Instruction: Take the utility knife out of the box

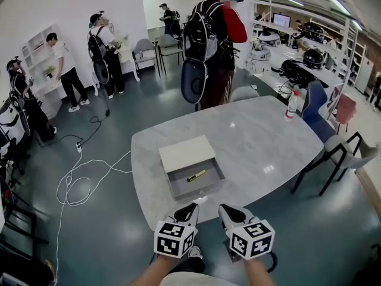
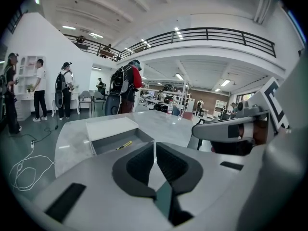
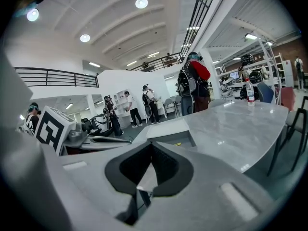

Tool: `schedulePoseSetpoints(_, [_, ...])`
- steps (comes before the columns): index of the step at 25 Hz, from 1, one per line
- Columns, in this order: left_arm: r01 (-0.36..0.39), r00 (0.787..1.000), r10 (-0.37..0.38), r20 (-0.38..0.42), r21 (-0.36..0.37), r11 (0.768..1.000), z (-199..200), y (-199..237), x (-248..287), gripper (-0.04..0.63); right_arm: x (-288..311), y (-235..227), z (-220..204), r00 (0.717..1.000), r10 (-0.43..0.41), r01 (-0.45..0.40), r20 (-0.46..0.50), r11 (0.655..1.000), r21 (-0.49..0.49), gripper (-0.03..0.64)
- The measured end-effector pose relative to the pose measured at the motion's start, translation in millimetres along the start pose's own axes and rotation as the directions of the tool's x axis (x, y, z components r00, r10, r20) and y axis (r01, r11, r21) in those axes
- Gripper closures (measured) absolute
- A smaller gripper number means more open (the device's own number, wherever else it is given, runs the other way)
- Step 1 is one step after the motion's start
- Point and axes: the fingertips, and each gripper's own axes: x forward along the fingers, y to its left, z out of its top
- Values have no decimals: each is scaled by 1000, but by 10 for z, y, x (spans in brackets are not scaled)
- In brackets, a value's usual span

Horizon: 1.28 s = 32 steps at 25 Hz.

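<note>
Knife in open box on bench (image 1: 268, 142), both grippers empty.
Knife (image 1: 196, 175): slim, yellow, lying at a slant, alone on the grey floor of the box (image 1: 202, 190); a white top covers the box's far half. Left gripper (image 1: 193, 206) and right gripper (image 1: 223, 208) are at the near bench edge, clear of the box, each with fingers (image 2: 139, 162) pressed together on nothing.

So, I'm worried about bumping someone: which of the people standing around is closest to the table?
The person with the red sleeve and black backpack, standing at the table's far edge; the others stand farther off, by the white wall.
</note>
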Motion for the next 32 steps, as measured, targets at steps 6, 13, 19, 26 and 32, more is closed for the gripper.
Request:
schedulePoseSetpoints(6, [12,1000,-12,-21,-7,1000,154,337,307,572,412,-136,177,1000,-10,10,-28,1000,-3,612])
schedulePoseSetpoints(13, [35,998,-35,-52,3,999,256,717,607,572,852,-228,342,998,-31,31,-56,999,-13,612])
schedulePoseSetpoints(19, [63,994,-61,-93,24,998,270,933,874,571,1149,-319,401,995,-46,44,-91,999,-24,612])
schedulePoseSetpoints(26, [95,982,-75,-175,111,989,220,1131,1179,571,1414,-401,427,989,-51,45,-142,998,-45,612])
schedulePoseSetpoints(32, [105,968,-61,-243,169,980,130,1266,1336,571,1585,-411,451,986,-24,15,-166,998,-56,612])
